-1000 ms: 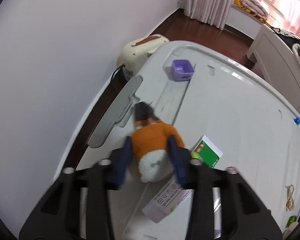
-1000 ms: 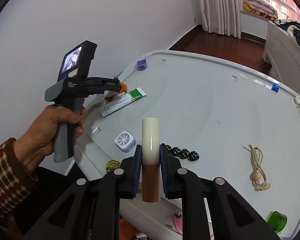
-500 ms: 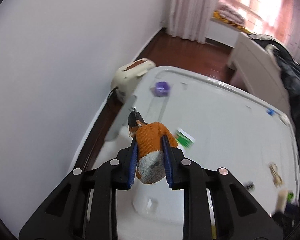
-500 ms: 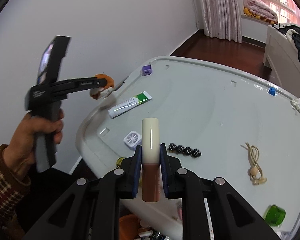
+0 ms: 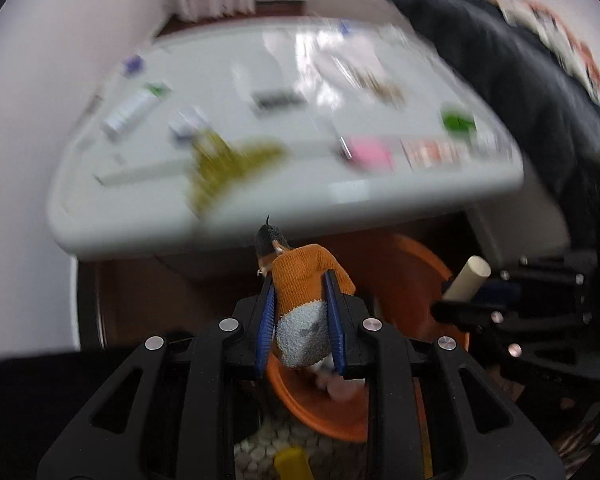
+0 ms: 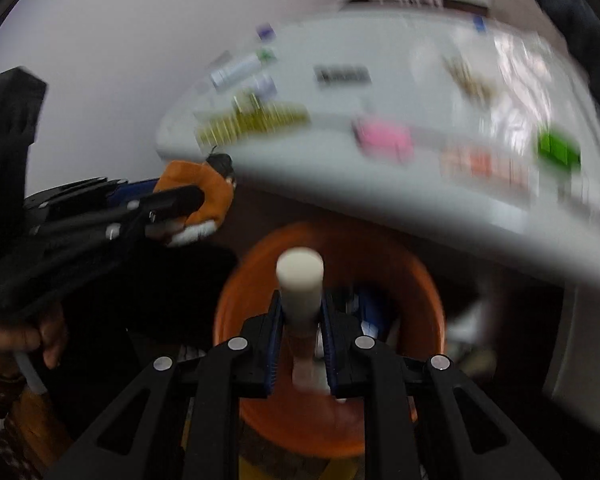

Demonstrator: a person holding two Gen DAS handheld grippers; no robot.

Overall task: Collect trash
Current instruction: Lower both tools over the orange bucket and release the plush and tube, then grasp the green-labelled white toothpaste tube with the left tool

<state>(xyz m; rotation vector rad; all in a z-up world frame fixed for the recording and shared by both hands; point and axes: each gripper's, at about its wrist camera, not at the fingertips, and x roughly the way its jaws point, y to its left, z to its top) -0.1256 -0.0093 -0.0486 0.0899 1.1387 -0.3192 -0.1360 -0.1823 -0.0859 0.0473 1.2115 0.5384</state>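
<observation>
My left gripper point(image 5: 300, 304) is shut on a small plush toy point(image 5: 306, 296) with an orange knitted body, a grey-white patch and a dark head. It hangs just above the near rim of an orange bin point(image 5: 416, 264) on the floor. My right gripper point(image 6: 301, 320) is shut on a cream and brown tube point(image 6: 300, 284) held upright over the open orange bin point(image 6: 428, 300). The right wrist view shows the left gripper point(image 6: 172, 204) with the plush toy point(image 6: 204, 188) at the left, beside the bin. In the left wrist view the tube point(image 5: 466, 278) and the right gripper point(image 5: 476, 296) appear at the right.
The white table point(image 5: 140, 216) stands behind the bin, its edge overhanging it. On it, blurred, lie a white and green tube point(image 5: 134, 108), a yellow item point(image 5: 224, 160), a pink item point(image 5: 370, 152) and a green one point(image 5: 458, 122). A hand point(image 6: 40, 336) holds the left gripper. A dark garment point(image 5: 520, 80) lies at the right.
Both grippers have swung away from the tabletop and down to the orange bin on the floor, each still holding its object. The table now sits behind them and is blurred by motion.
</observation>
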